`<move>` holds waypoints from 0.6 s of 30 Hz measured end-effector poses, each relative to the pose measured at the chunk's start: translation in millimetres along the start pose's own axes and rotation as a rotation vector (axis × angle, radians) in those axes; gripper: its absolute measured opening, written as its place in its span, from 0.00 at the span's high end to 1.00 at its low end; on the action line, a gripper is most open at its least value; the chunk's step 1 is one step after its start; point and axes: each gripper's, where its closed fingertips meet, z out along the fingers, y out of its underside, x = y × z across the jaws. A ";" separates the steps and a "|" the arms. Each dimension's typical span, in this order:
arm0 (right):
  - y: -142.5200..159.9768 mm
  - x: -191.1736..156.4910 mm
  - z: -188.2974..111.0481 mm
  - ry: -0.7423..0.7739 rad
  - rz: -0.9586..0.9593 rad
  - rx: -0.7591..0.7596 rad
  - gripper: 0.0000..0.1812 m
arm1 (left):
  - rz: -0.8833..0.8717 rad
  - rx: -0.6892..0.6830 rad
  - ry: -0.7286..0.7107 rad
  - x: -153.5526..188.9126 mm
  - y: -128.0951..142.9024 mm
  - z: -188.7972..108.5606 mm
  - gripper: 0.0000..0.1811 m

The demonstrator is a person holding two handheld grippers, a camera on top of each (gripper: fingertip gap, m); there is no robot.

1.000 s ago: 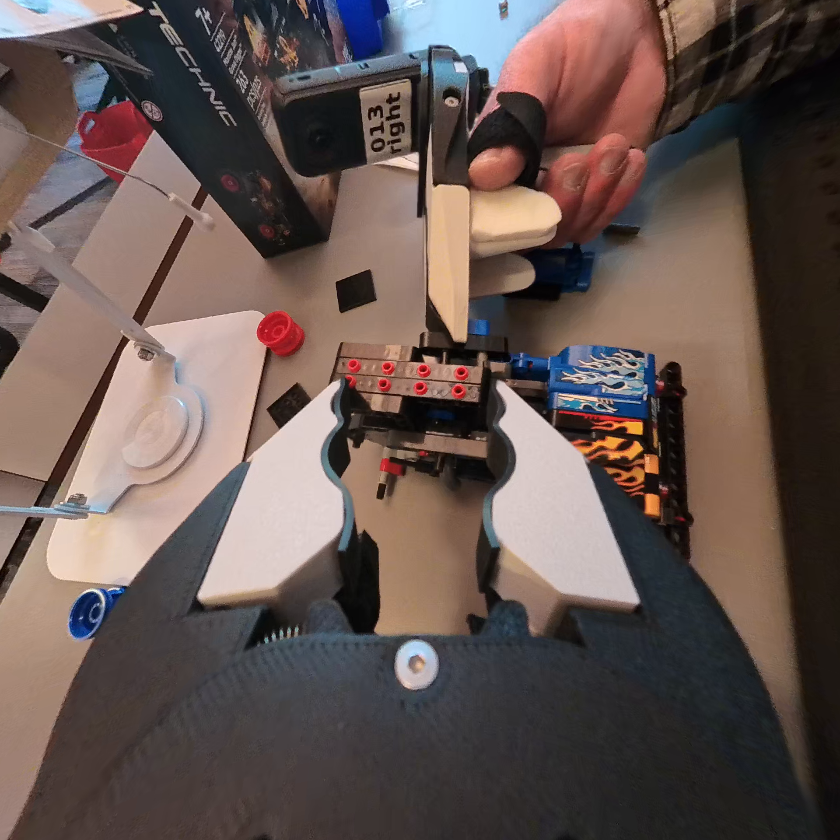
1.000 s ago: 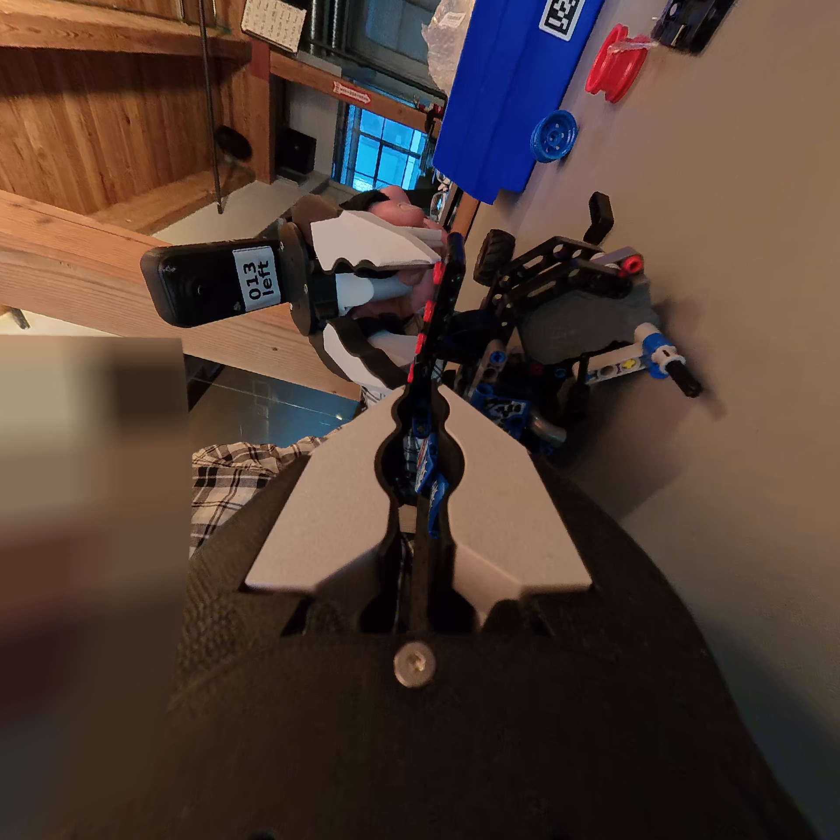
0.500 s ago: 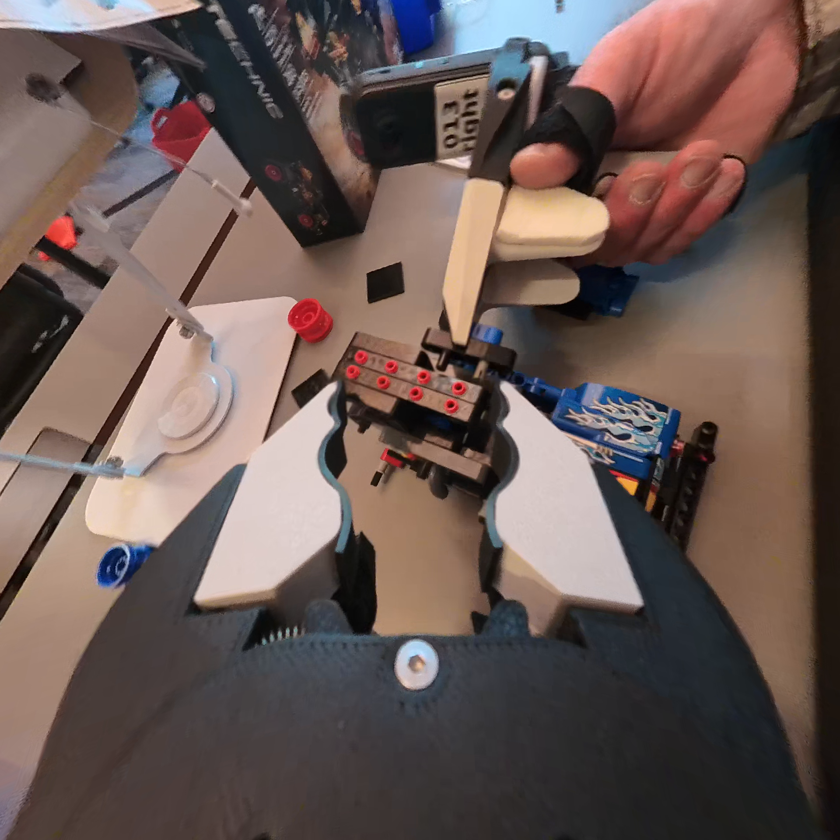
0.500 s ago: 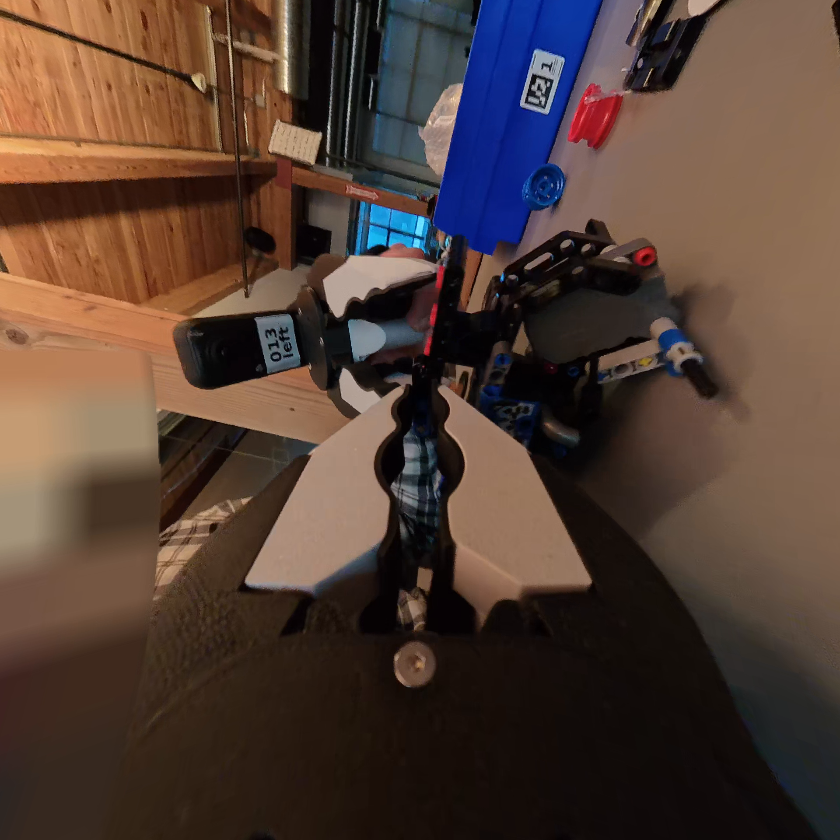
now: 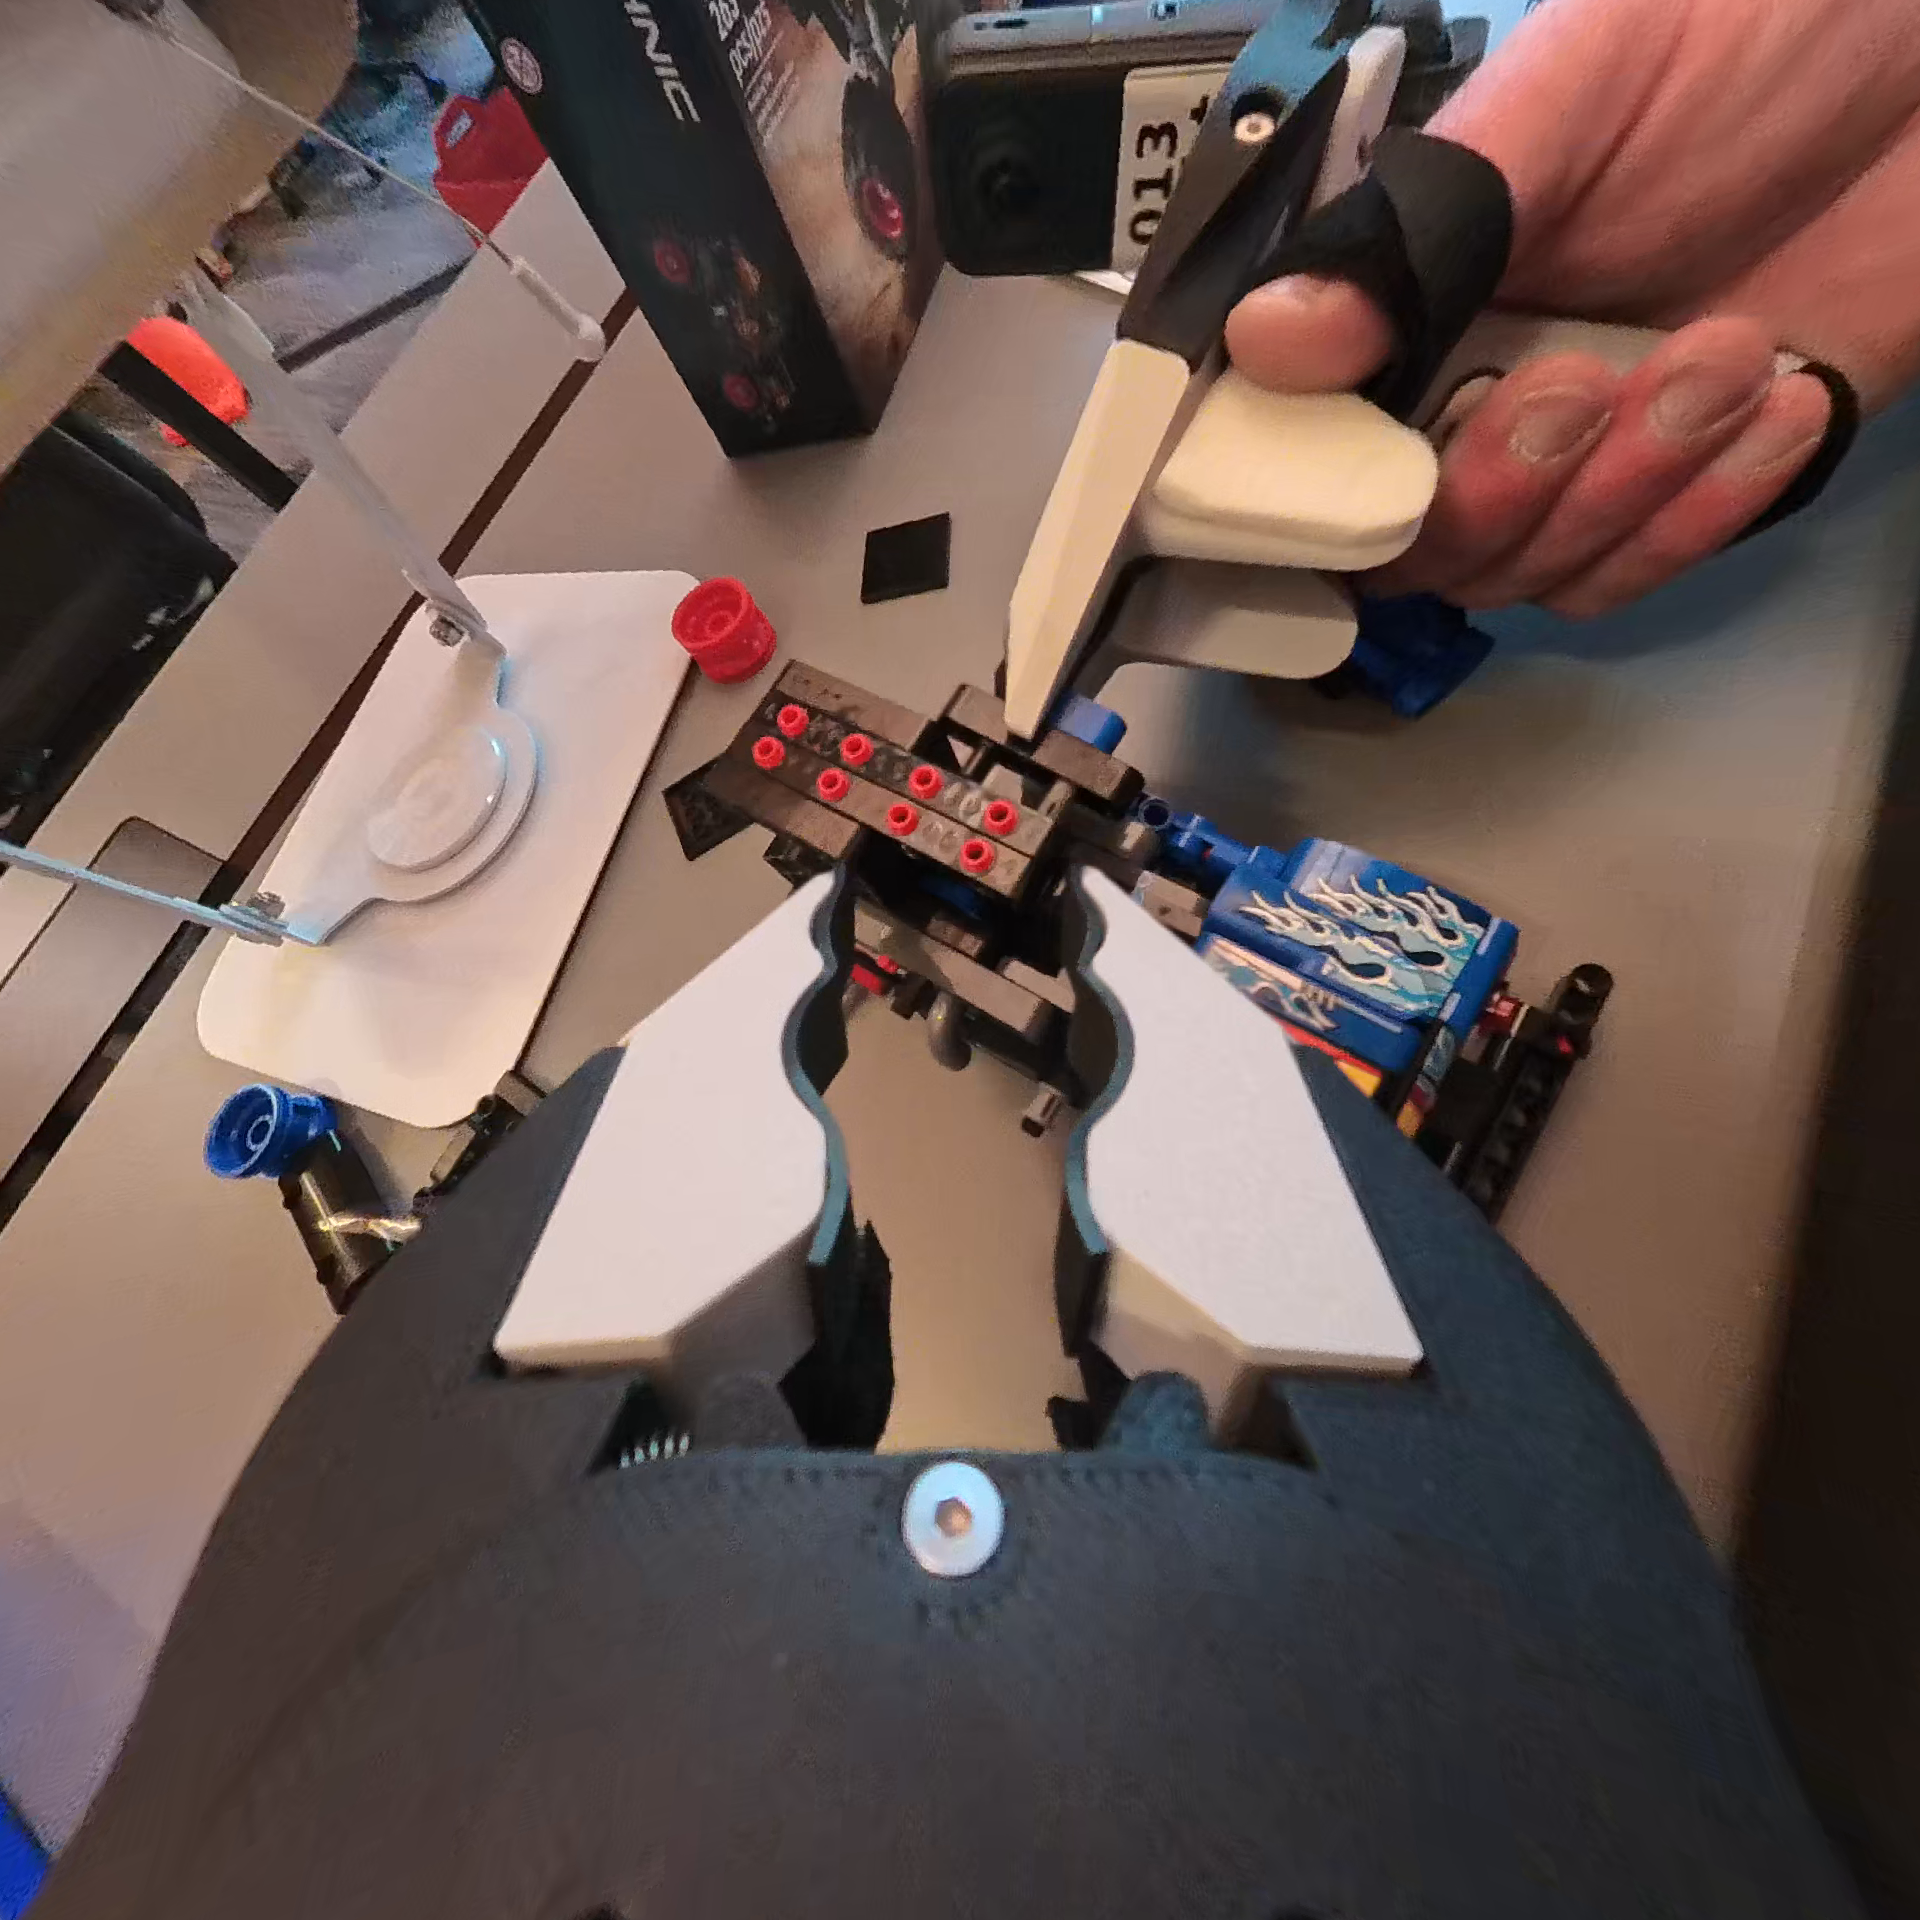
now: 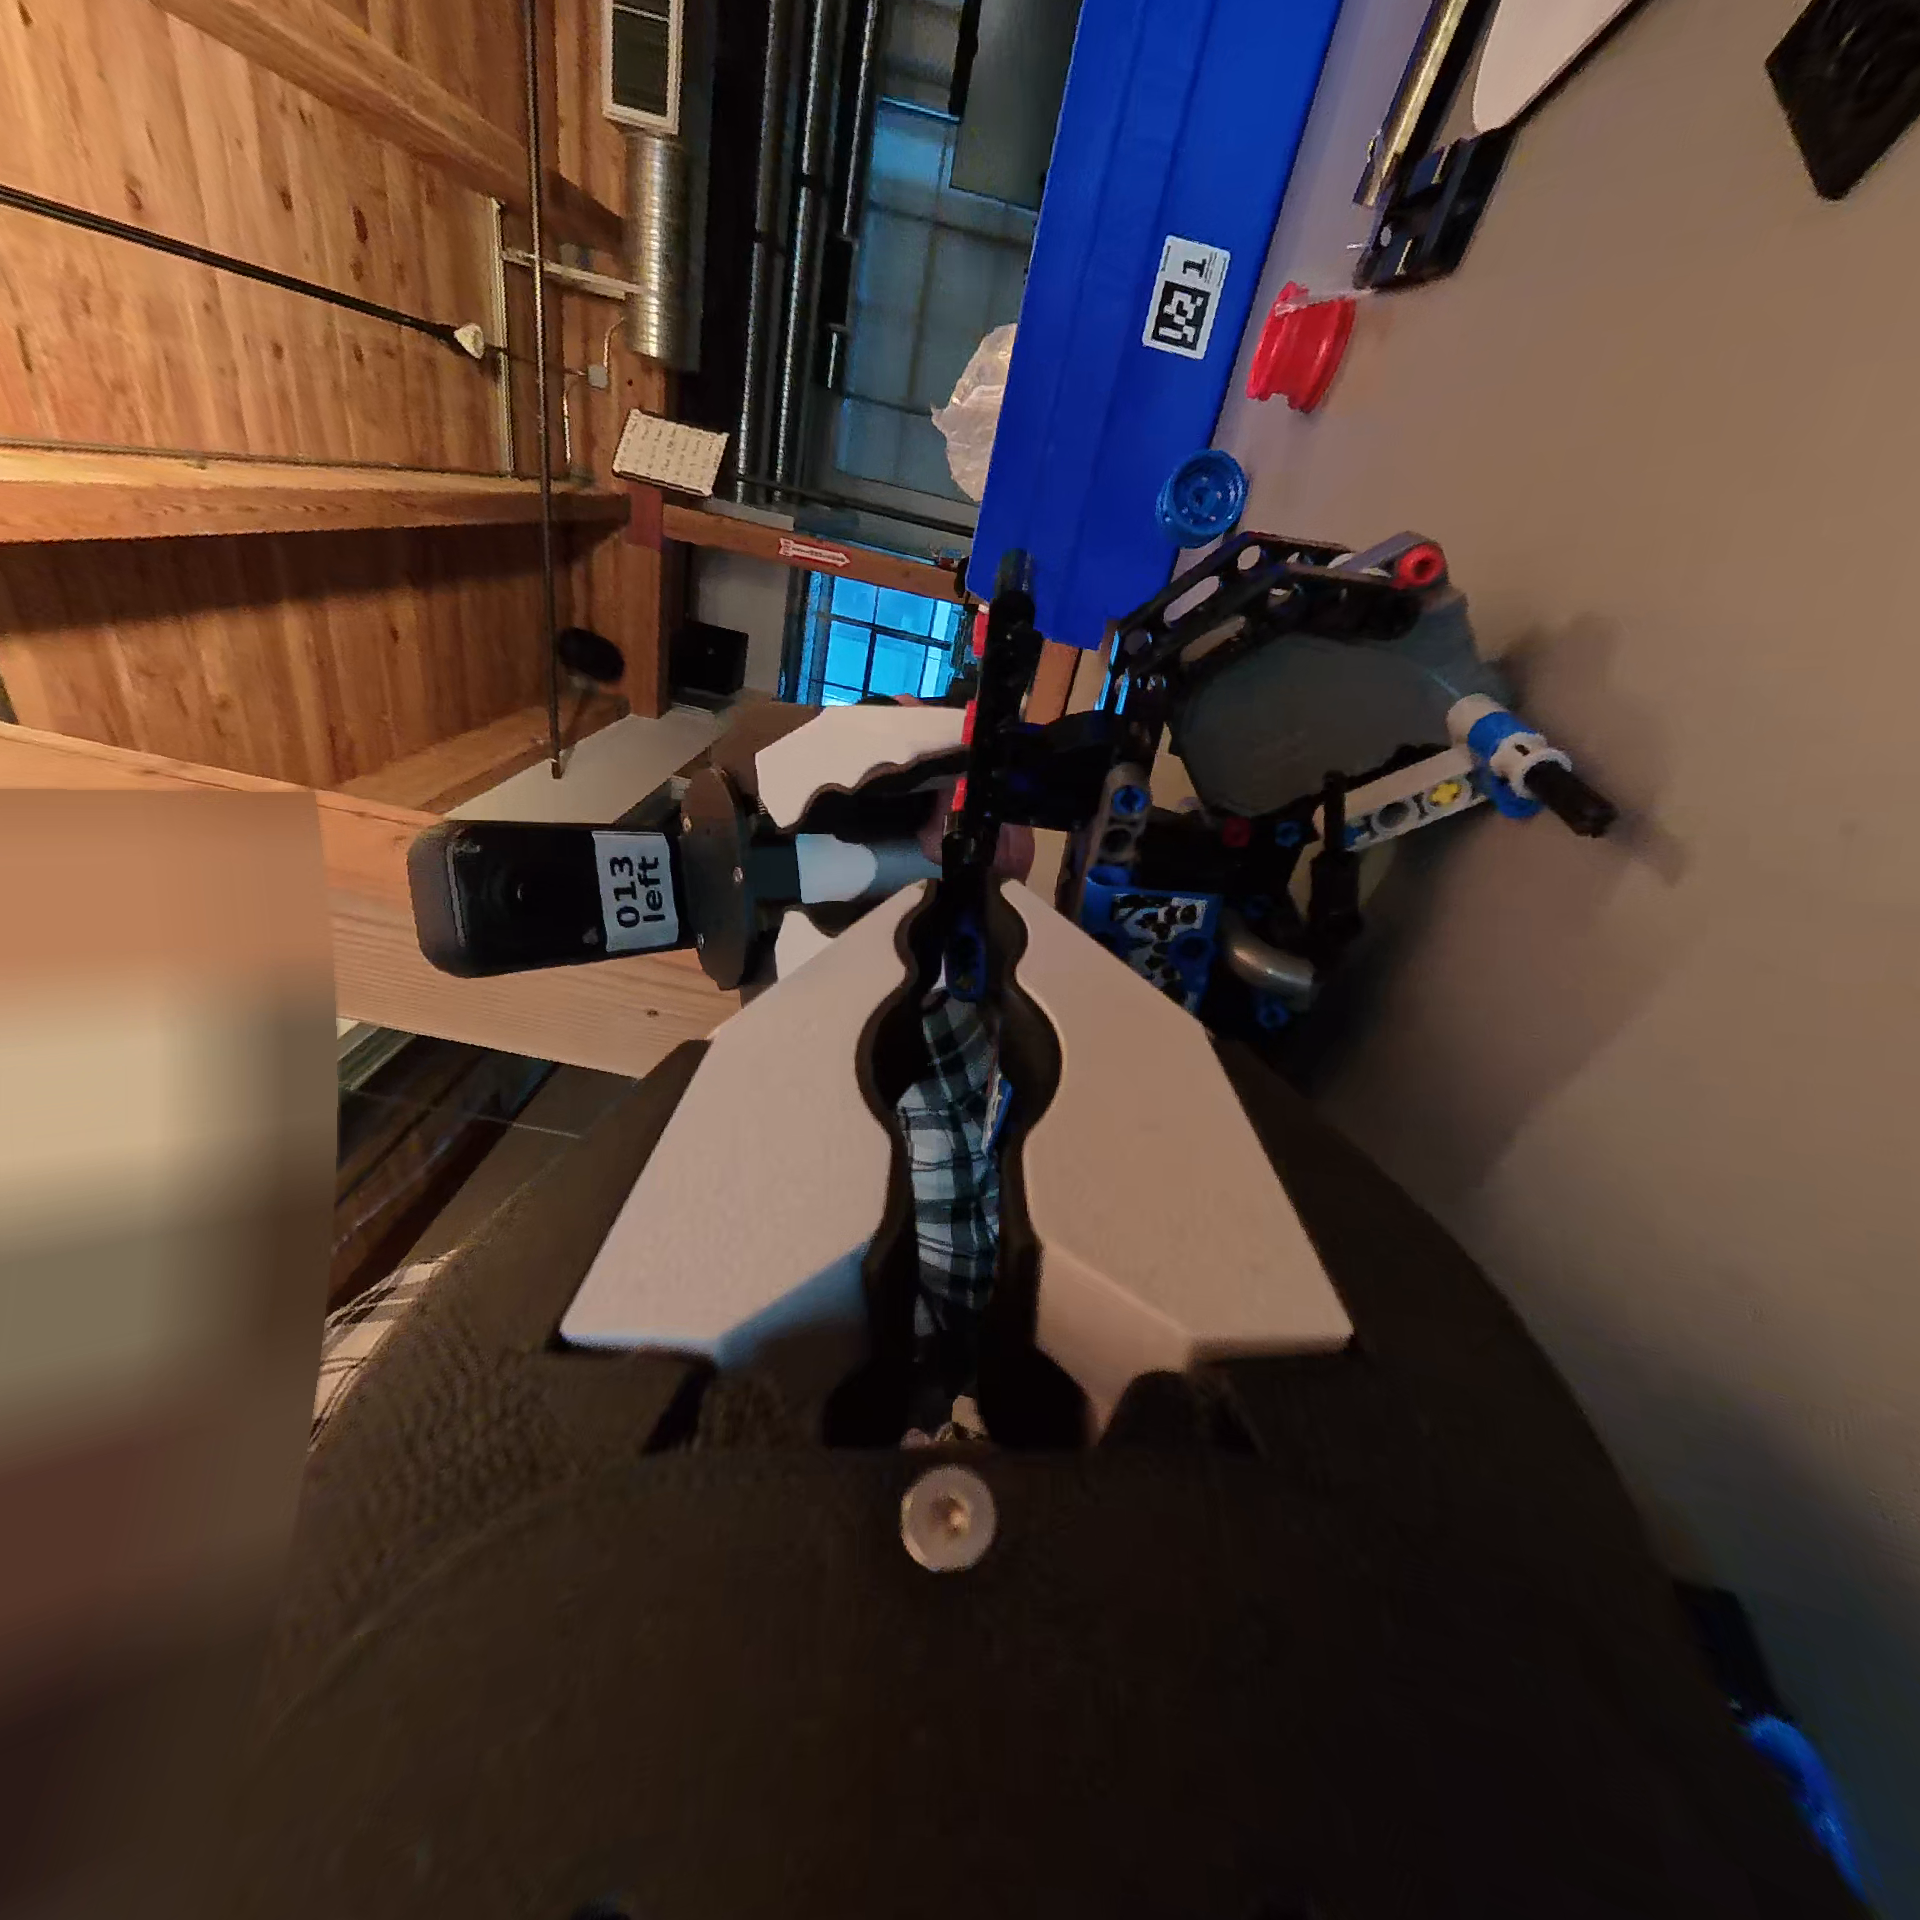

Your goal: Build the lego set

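The left gripper squeezes the black lego car just above the grey surface. The right gripper pinches the car's thin black beam. A red wheel lies near

White stand base plate sat on grey worktop; blue bin stood beyond it, wooden wall farther behind.

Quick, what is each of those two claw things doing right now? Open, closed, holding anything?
Left gripper: closed on the black frame of the lego model, fingers on either side.
Right gripper: closed on the far edge of the same frame, seen edge-on.
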 end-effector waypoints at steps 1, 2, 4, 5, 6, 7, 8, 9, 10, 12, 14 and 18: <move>0.3 1.0 -0.2 0.005 -0.001 0.003 0.97 | -0.007 0.004 -0.005 0.2 -0.1 -0.1 0.79; 0.3 2.0 -0.5 0.008 0.003 0.010 0.97 | -0.007 0.005 -0.012 0.3 -0.1 -0.2 0.80; 1.3 2.4 0.0 0.001 0.019 0.020 0.97 | 0.003 -0.003 -0.032 -0.2 0.2 -0.4 0.80; 1.2 2.5 0.0 0.000 0.021 0.031 0.97 | 0.008 -0.006 -0.042 -0.2 0.3 -0.3 0.80; 1.3 2.5 0.1 -0.004 0.029 0.043 0.97 | 0.014 -0.008 -0.054 -0.5 0.5 -0.1 0.80; 1.6 1.8 0.1 -0.011 0.036 0.051 0.97 | 0.018 -0.010 -0.066 -0.4 0.7 0.1 0.80; 2.2 1.4 0.1 -0.016 0.040 0.057 0.97 | 0.022 -0.010 -0.075 0.0 0.6 0.1 0.81; 3.0 1.3 0.1 -0.017 0.042 0.061 0.97 | 0.018 -0.008 -0.079 0.4 0.4 0.2 0.80; 3.1 0.8 -0.3 -0.016 0.042 0.072 0.97 | 0.015 -0.003 -0.081 0.8 0.2 0.4 0.80; 3.6 -1.9 -0.6 -0.018 0.039 0.088 0.97 | 0.024 -0.004 -0.094 1.0 0.2 0.3 0.81; 3.3 -2.0 -0.1 -0.019 0.047 0.118 0.97 | 0.024 -0.006 -0.109 0.6 0.5 0.5 0.81; 3.6 0.5 -0.6 -0.032 0.069 0.156 0.97 | 0.020 -0.001 -0.141 0.8 -0.2 1.6 0.80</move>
